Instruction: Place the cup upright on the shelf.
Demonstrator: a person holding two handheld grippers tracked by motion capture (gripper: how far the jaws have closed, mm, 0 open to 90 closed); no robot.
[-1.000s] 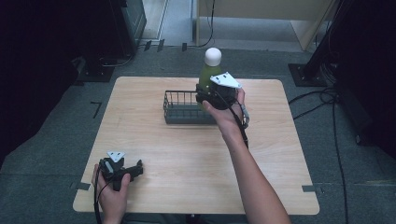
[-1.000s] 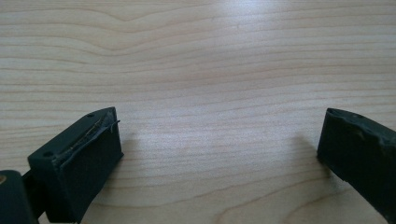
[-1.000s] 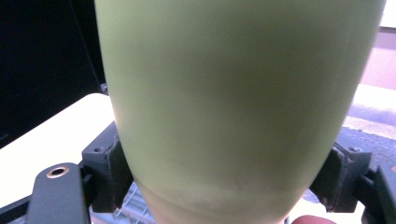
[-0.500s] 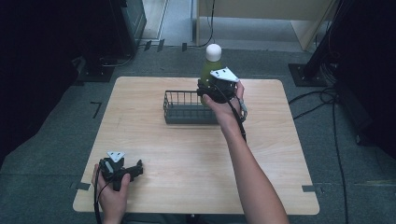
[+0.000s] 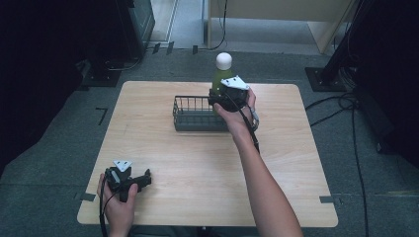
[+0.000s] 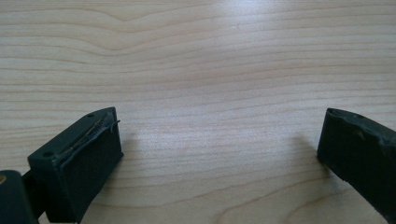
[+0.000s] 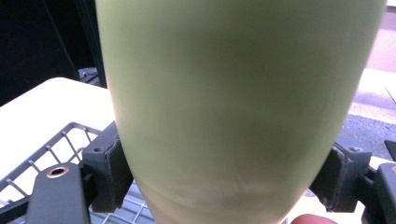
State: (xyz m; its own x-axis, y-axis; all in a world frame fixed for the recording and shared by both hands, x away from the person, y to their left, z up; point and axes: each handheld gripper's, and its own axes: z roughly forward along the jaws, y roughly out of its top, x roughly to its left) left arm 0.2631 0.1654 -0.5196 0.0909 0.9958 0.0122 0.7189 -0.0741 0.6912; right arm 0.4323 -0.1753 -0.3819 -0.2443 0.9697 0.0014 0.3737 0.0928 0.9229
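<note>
Your right gripper has its two jaws pressed on the lower body of the green bottle, one pad on each side, as the right gripper view shows close up; the bottle stands upright in this grip, its white cap on top; you hold it above the right end of the dark wire basket, which sits near the far edge of the table, about at the middle of that edge; your right forearm comes from the near edge and reaches straight across the table, the hand wrapped around the gripper's body, the grey plate facing up.

Your left gripper rests low at the near left corner of the table; its jaws stand wide apart with only bare wood between them; the left hand holds it from behind, the jaws pointing toward the right edge.
</note>
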